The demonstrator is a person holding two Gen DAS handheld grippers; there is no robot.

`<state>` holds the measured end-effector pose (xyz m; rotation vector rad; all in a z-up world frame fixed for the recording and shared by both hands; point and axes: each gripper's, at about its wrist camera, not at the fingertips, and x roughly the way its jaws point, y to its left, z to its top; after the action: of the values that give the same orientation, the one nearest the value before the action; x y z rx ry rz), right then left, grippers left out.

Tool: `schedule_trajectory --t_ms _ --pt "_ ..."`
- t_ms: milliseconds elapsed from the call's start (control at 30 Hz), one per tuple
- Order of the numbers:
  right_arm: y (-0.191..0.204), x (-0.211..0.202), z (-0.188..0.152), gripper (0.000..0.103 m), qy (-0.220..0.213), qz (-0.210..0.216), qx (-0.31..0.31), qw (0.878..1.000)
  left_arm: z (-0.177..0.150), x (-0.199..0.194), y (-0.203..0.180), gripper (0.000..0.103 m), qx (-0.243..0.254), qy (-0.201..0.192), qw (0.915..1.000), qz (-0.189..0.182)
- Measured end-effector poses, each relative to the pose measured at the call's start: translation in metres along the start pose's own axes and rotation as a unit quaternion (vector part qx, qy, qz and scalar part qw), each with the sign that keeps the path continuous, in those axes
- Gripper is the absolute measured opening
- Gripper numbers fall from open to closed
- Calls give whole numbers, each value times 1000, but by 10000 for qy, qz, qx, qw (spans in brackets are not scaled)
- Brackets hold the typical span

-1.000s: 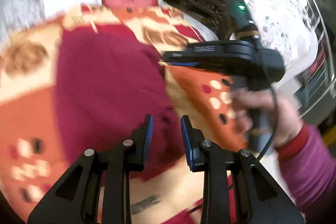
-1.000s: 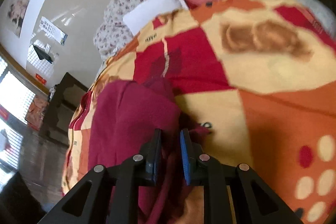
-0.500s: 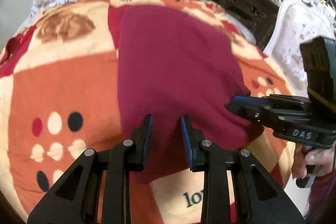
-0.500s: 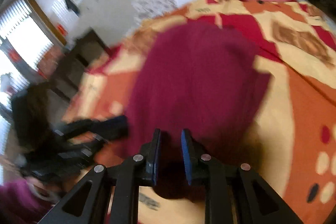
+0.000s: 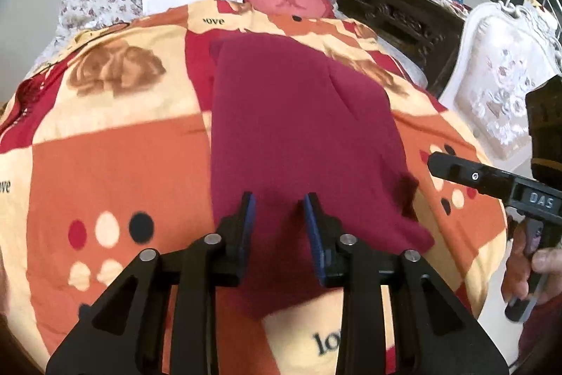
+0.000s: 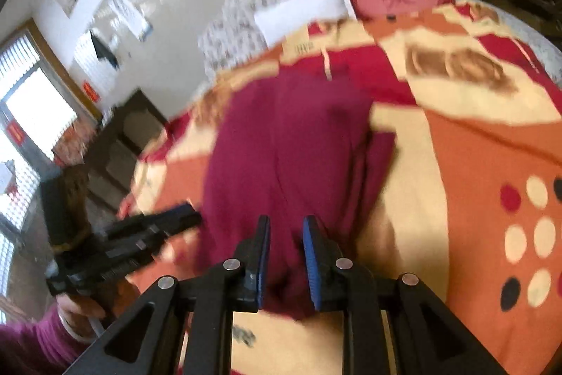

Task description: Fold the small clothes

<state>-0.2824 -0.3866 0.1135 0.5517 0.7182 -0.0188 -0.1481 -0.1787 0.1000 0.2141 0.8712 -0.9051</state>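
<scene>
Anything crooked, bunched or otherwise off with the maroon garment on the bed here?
Mostly tidy: the maroon garment lies flat in a long strip on the patterned blanket. Its near right corner is puckered and juts out unevenly towards the right gripper. The left gripper is open over the near hem.
</scene>
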Motion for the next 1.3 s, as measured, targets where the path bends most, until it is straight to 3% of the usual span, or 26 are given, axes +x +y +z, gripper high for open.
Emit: schedule_trajectory --t_ms 133,300,600,700,800,900,1000,1300 --pt "14 32 14 18 97 -382 -231 9990 13 13 4 44 -186 -60 9998 -26" --pt "-3 57 16 20 220 -745 -88 9969 21 27 4 60 -196 -177 9996 68" --pt "-17 64 15 21 244 -483 86 9985 26 44 12 67 -285 -138 9993 187" --pt "-9 59 15 39 254 -377 33 9990 26 43 13 67 -320 -124 9993 174" --pt "0 44 16 43 137 -370 -27 9992 27 39 15 67 -375 -59 9992 107" --pt "-3 28 13 49 -50 -343 36 9994 29 29 26 67 -627 -146 9969 -444" --pt "-20 19 8 73 -122 -416 310 9986 32 21 38 72 -790 -283 9944 -637" --pt "-61 53 1 74 173 107 897 9958 25 45 47 73 -856 71 9923 -889"
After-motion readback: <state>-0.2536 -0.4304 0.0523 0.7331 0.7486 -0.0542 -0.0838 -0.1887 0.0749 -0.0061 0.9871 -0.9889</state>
